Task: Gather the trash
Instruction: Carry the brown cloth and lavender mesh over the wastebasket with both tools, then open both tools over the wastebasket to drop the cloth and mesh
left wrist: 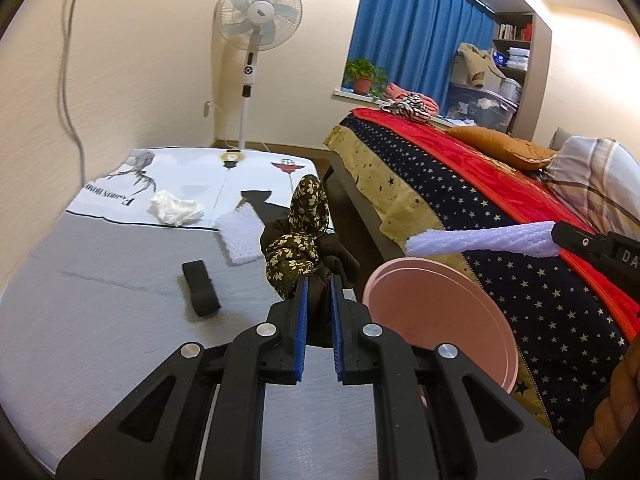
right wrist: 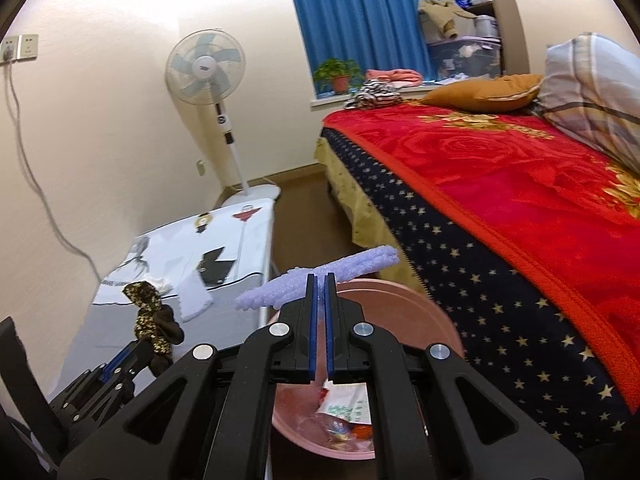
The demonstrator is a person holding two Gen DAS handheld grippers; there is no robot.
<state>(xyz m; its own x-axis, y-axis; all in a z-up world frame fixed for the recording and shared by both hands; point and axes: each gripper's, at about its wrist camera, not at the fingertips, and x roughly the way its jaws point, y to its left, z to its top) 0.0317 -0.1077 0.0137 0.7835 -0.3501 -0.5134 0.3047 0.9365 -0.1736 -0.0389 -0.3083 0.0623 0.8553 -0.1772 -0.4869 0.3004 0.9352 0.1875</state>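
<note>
My left gripper is shut on a dark floral cloth scrap and holds it above the grey table's right edge, beside the pink bin. My right gripper is shut on a white foam net sleeve, held over the pink bin, which has wrappers inside. The sleeve and right gripper also show in the left wrist view. A crumpled white tissue, a white foam pad and a black strap lie on the table.
The grey table has a printed white cover at its far end. A bed with a red and starred blanket stands right of the bin. A standing fan is by the far wall. A cable hangs on the left wall.
</note>
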